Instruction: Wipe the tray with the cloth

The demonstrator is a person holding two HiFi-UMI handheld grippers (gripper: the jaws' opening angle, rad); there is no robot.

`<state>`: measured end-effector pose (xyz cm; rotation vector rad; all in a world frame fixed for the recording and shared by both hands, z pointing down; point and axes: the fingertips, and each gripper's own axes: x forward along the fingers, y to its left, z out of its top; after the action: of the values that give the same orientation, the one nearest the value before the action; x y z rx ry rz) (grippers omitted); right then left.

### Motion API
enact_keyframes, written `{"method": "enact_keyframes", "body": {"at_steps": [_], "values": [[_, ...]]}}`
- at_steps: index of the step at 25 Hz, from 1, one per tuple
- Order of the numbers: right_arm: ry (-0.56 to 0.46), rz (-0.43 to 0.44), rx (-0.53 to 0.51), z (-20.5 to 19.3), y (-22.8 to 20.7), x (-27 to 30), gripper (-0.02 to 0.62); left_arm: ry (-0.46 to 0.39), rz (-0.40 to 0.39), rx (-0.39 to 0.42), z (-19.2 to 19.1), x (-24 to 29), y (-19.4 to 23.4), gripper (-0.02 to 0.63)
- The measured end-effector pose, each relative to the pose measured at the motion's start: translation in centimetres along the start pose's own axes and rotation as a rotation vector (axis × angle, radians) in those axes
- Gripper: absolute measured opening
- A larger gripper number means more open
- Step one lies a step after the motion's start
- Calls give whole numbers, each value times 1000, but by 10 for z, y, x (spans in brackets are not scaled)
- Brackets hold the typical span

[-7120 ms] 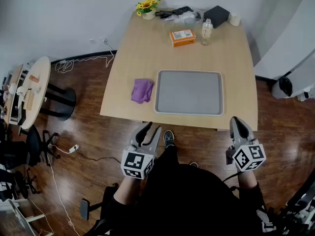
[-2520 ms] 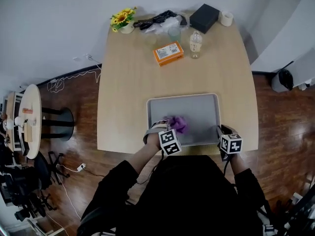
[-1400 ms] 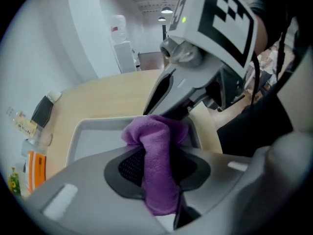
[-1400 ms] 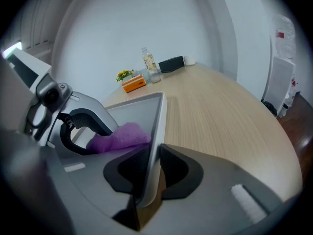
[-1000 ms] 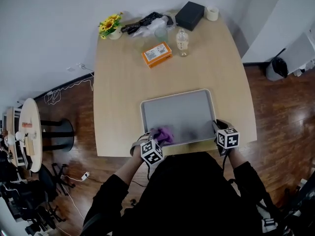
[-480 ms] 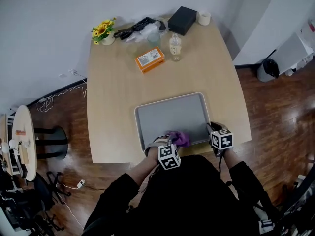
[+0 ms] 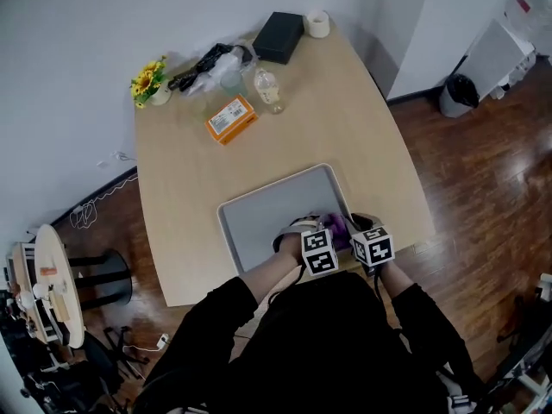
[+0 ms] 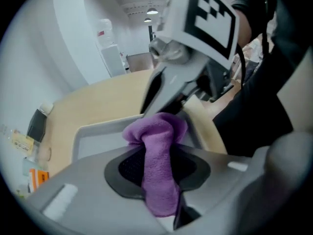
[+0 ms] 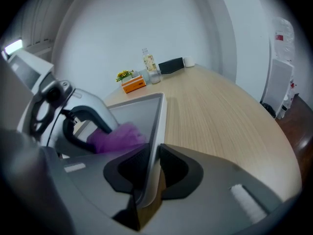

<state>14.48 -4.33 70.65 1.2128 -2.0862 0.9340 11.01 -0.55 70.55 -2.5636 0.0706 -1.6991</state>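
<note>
**2 grippers at the tray's near right corner**

The left gripper [image 7: 312, 231] has its jaws nearly together, pinching a purple cloth [image 7: 336, 228] between the pads. In its own view the cloth [image 8: 159, 131] rises as a bunched fold out of the jaws and its free end lies on the tray [image 8: 98, 136]. That gripper points steeply down over the near right part of the grey tray [image 7: 263, 214].

Just to its right, the right gripper [image 7: 362, 224] is clamped on the tray's right rim; in its own view the rim [image 9: 159, 116] runs straight between the 2 pads, which press on it from both sides. The cloth [image 9: 117, 136] lies inside the tray just beside that rim.

The tray sits near the front edge of a wooden table [image 7: 190, 171]. At the far end, from left to right, stand yellow flowers [image 7: 148, 78], an orange box [image 7: 231, 119], a bottle [image 7: 267, 87], a black box [image 7: 279, 26] and what may be a roll of tape [image 7: 317, 22].
</note>
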Motion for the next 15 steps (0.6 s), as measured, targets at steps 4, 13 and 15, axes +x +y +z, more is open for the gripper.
{"method": "enact_keyframes", "body": {"at_steps": [4, 13, 15], "values": [[-8, 14, -1, -4, 0, -1, 72, 74, 172, -23, -21, 0, 86, 98], [10, 20, -14, -4, -1, -1, 74, 112, 262, -90, -28, -1, 147, 97], [16, 21, -18, -5, -1, -1, 74, 99, 236, -99, -25, -3, 135, 97]]}}
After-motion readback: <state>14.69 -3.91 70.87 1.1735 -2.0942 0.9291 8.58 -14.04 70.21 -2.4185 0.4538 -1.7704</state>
